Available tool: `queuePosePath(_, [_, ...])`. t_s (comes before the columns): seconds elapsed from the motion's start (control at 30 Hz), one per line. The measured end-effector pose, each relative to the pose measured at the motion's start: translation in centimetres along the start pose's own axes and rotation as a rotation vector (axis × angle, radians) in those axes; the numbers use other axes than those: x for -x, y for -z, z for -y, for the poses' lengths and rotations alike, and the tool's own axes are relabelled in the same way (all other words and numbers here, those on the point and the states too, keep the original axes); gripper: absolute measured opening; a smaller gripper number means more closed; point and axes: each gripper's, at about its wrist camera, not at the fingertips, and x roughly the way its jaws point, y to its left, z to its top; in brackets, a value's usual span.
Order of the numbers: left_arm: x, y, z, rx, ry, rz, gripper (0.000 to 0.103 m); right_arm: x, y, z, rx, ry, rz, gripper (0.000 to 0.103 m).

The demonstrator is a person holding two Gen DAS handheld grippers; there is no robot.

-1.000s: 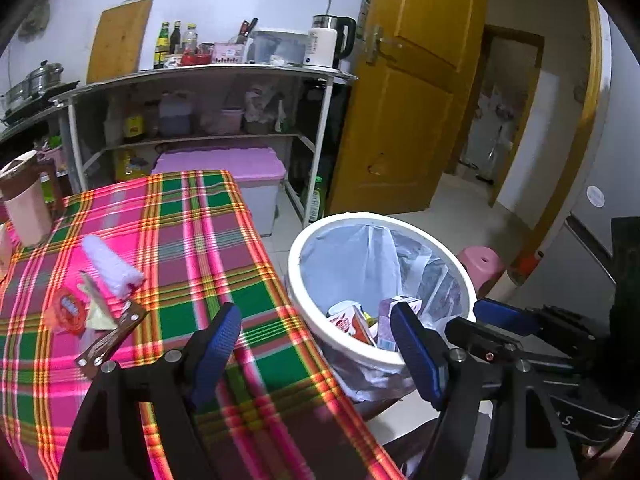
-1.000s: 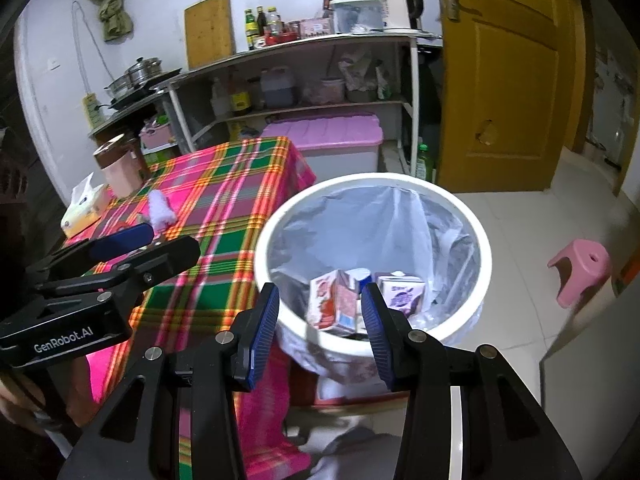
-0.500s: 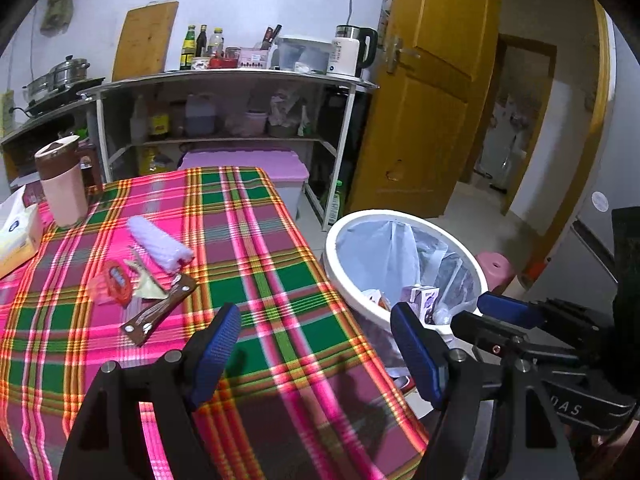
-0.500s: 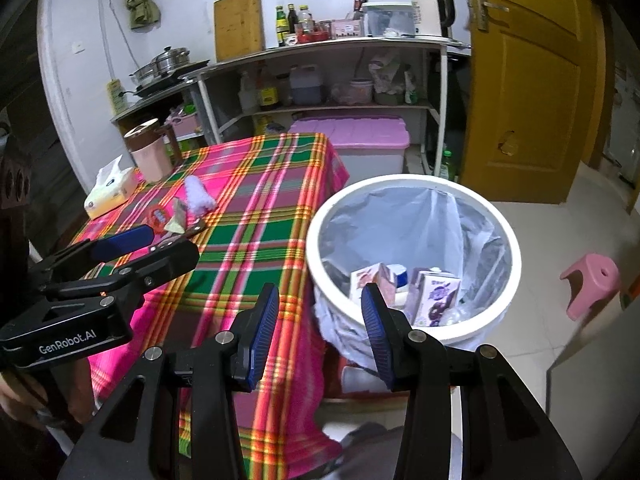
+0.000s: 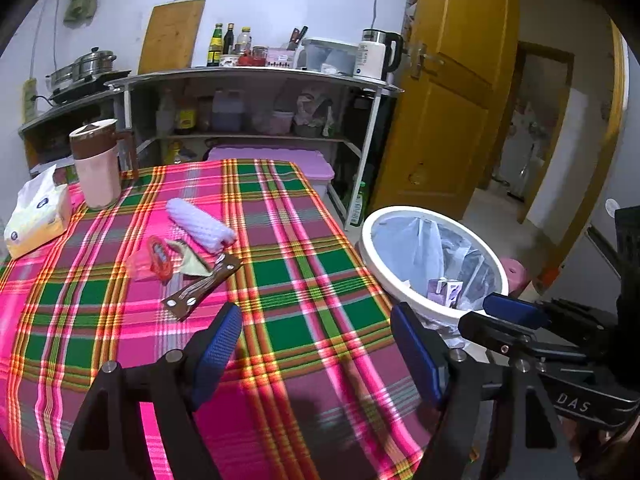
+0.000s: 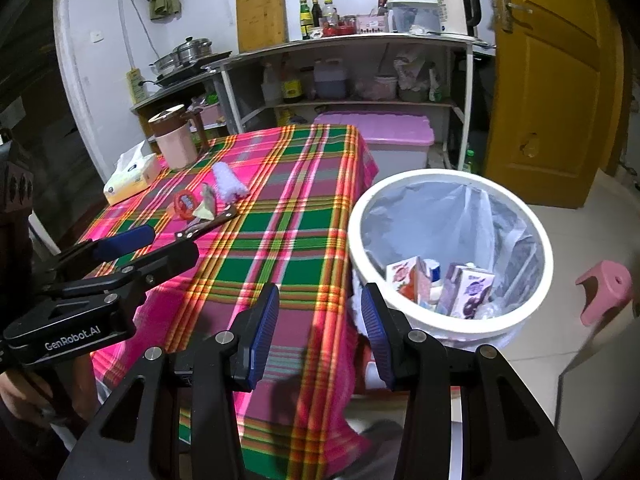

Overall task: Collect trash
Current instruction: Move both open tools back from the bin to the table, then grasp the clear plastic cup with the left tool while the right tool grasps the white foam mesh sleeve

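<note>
While both grippers gape empty, wrappers (image 5: 160, 258) lie beyond left gripper (image 5: 316, 350).

The tablecloth (image 5: 304, 280) is woven plaid cloth, matt. The bin (image 6: 532, 320) has a smooth white plastic rim and a thin glossy plastic liner (image 6: 460, 216). Printed paper cartons (image 6: 468, 290) lie inside. Far off, the door (image 5: 448, 120) is glossy wood, the shelf (image 5: 256, 76) shiny metal.

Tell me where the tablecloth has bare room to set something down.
Free: the plaid tablecloth's near half, and the strip between the white foam roll and the lined white bin. Crowded: far-left, around red wrapper, brown strip, tissue box, pink mug.
</note>
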Motion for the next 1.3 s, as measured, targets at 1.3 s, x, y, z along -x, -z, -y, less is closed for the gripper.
queuePosePath(1.3, [-4.1,-1.6,-13.6,0.218,-0.171,-0.048,0.062,-6.6,-3.0,-4.8,0.059,-0.125,-0.083,0.044])
